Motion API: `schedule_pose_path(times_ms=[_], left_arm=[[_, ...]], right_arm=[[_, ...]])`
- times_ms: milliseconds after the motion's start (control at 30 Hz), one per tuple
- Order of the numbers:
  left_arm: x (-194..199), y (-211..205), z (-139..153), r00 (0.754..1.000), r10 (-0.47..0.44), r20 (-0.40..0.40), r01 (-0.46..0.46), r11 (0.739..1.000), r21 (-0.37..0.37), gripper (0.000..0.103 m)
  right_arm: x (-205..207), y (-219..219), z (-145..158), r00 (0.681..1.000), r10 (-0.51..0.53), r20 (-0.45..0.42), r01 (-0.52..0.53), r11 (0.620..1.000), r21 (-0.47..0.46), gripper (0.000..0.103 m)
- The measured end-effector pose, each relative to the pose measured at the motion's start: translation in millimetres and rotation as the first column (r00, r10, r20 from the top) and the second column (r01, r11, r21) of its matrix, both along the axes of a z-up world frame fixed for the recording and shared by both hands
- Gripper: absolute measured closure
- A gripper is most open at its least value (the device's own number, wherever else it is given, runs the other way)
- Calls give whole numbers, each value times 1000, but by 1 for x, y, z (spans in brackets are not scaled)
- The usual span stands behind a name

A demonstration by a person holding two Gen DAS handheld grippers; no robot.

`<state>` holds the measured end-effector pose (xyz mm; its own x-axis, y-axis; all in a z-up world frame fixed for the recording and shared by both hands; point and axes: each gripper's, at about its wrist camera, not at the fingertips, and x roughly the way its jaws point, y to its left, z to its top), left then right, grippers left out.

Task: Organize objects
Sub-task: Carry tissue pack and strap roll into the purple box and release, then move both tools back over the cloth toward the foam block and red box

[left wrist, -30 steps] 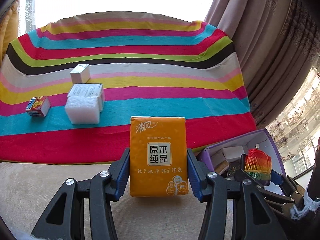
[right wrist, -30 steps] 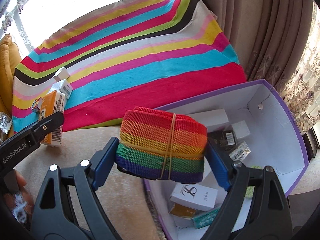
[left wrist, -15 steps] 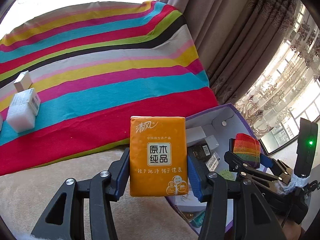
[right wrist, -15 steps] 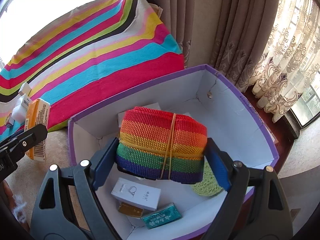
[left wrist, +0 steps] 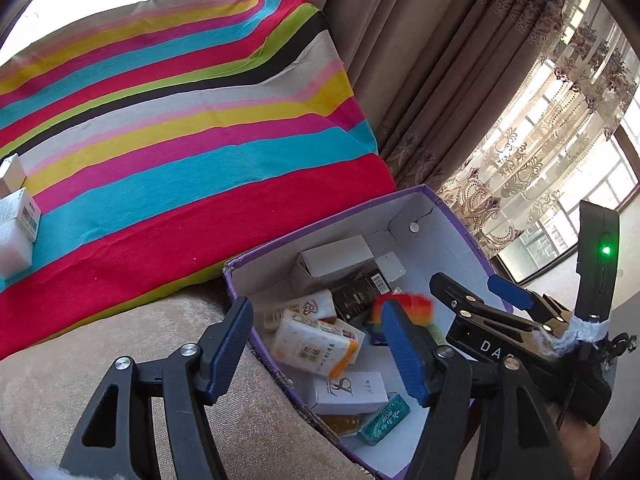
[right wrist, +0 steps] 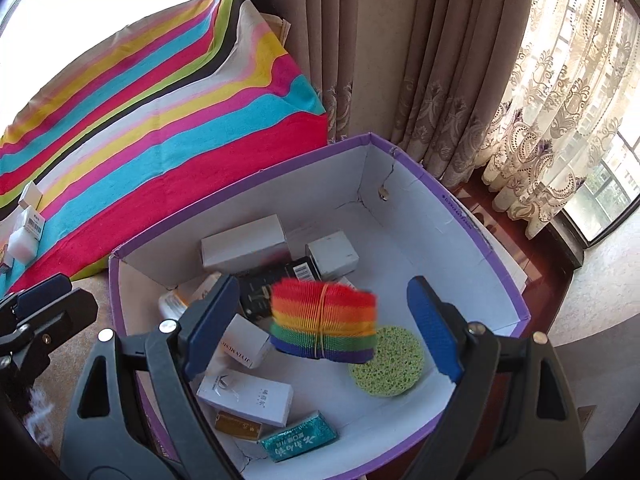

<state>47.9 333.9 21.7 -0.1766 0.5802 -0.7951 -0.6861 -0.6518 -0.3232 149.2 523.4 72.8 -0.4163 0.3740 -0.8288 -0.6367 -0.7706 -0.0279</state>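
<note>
My left gripper (left wrist: 316, 312) hangs over the near corner of the purple box (left wrist: 320, 232), its jaws opening. The orange tissue pack (left wrist: 316, 344) is blurred below them inside the box, touching neither pad. My right gripper (right wrist: 323, 286) is above the box's middle (right wrist: 240, 196) with its jaws wide. The rainbow-striped webbing roll (right wrist: 324, 324), bound by a rubber band, is blurred beneath them with a gap to each pad. The left wrist view shows the roll (left wrist: 404, 306) behind my right finger. Part of the tissue pack (right wrist: 176, 298) shows at the box's left.
The box holds several small white cartons (right wrist: 244, 244), a black carton (right wrist: 280, 280), a teal packet (right wrist: 298, 436) and a green round sponge (right wrist: 386, 364). A striped cloth (left wrist: 180, 140) with white cartons (left wrist: 16, 224) lies behind. Curtains (right wrist: 440, 60) hang to the right, with a beige cushion (left wrist: 80, 340) in front.
Both grippers swung right until they were over the box. The tissue pack has left the left jaws and the rainbow roll has left the right jaws; both are dropping into the box.
</note>
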Motion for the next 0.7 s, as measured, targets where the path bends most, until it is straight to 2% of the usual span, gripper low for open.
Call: schedule_pose_path(times_ms=[133,300,400,533,600,700], left_arm=[[-6,-10,2,999,39,-4,-39,999,-12,35],[-17,-38,6,994,106,-25,-107,993,-45,35],[-23,-58,12,984,163,-67,-167,984,-58,33],[-32,-89,24,945,286,-160,-302,950,-81,26],[-33,-105,31,926,303,-224,-325,944,-65,24],[-39,-125,38,904,288,-316,-336,936,-106,22]], right_arm=[[-3,-7,9,1000,16,-10,-16,1000,25,14],[-12,-26,22,998,47,-31,-45,998,50,8],[-19,-43,26,997,65,-30,-63,996,61,8],[-28,-64,32,995,89,-47,-87,995,56,8],[-34,-76,36,993,102,-61,-99,993,61,8],[-44,-97,39,984,149,-96,-143,987,66,8]])
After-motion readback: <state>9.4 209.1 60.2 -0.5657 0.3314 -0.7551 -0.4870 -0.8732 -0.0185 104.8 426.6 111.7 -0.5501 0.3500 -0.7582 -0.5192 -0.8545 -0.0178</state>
